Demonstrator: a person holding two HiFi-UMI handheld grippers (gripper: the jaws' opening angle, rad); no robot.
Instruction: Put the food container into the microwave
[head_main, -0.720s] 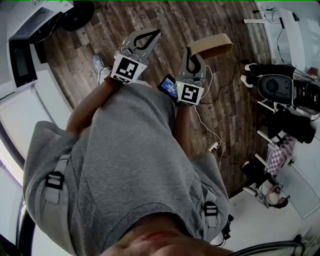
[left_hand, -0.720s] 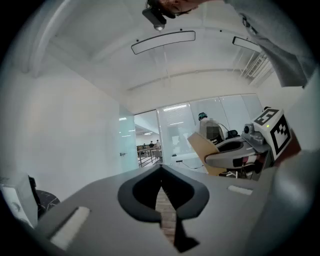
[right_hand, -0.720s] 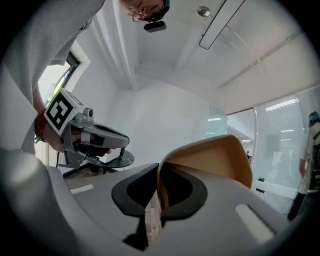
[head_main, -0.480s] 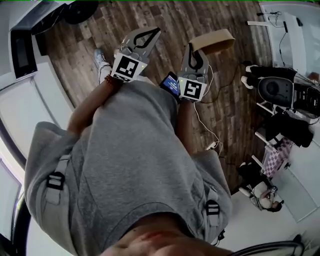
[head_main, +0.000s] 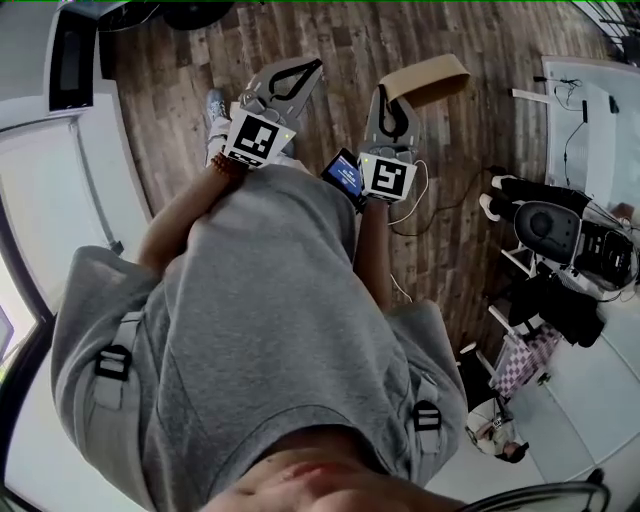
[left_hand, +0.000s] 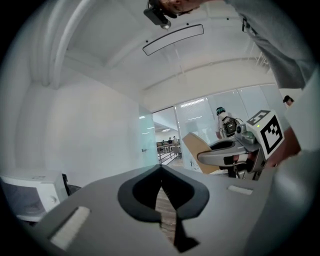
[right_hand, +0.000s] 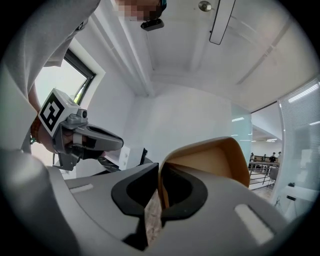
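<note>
The person stands over the wooden floor (head_main: 450, 200) with both arms held forward at waist height. The right claw (head_main: 381, 95) is clamped on the wall of the container (head_main: 425, 80), a tan, open-topped box. One jaw sits inside the box and one outside, and the box sticks out past the tips, tilted, in mid-air above the floor. In the right gripper view the claw (right_hand: 159, 169) pinches that thin wall, and the container (right_hand: 210, 160) opens away to the right.

The left claw (head_main: 314, 67) is level with the right one and just beside it. Its jaws are closed tip to tip with nothing between them, which the left gripper view (left_hand: 160, 169) shows plainly.

A small lit screen (head_main: 344, 172) glows between the two grippers. A dark-fronted box (head_main: 72, 55), probably the microwave, sits at the far end of the white tabletop (head_main: 60, 180) on the person's left, well apart from the container.
</note>
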